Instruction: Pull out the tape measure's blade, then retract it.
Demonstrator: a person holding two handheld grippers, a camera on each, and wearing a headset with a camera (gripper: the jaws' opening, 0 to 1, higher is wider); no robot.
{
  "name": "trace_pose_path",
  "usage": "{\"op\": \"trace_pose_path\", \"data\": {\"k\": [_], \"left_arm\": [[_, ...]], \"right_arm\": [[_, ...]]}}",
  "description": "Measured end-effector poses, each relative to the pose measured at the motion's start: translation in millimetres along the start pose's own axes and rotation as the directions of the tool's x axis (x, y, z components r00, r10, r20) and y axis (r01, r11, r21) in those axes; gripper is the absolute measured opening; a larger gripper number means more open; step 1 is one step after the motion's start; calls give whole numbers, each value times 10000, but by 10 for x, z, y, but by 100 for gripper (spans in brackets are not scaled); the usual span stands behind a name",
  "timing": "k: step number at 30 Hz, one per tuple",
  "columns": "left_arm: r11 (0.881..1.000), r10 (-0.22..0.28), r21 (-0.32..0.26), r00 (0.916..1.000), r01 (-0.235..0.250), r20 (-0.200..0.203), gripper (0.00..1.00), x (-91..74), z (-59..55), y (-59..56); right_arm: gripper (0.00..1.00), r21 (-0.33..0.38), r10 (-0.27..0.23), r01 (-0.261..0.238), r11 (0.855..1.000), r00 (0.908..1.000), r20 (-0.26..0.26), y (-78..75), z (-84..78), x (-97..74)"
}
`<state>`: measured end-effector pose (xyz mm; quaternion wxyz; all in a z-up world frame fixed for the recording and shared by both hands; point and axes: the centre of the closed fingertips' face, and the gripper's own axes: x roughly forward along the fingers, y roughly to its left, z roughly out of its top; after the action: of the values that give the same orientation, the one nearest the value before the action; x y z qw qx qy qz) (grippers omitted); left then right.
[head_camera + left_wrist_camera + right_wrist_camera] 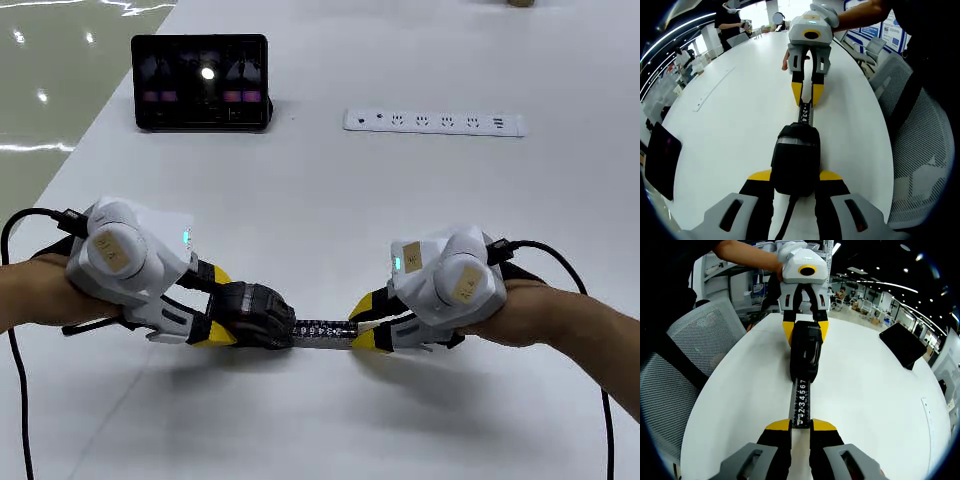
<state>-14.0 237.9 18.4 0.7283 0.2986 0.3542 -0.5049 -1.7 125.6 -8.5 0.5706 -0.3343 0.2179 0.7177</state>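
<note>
A black tape measure lies on the white table, held at its sides by my left gripper, which is shut on its case. A short length of blade with black numbers runs out to the right. My right gripper is shut on the blade's end. In the right gripper view the case sits straight ahead between the yellow tips of the left gripper. The left gripper view has the right gripper pinching the blade ahead.
A dark tablet stands propped at the back left of the table. A white power strip lies at the back right. Black cables trail from both grippers. A mesh office chair stands beside the table edge.
</note>
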Motion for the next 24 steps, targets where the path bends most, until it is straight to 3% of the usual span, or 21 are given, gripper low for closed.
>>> {"op": "trace_pose_path", "data": {"k": [24], "left_arm": [[10000, 1, -37, 10000, -1, -64, 25, -2, 4, -2]], "right_arm": [[10, 213, -164, 168, 9996, 9997, -202, 1, -191, -177]]}}
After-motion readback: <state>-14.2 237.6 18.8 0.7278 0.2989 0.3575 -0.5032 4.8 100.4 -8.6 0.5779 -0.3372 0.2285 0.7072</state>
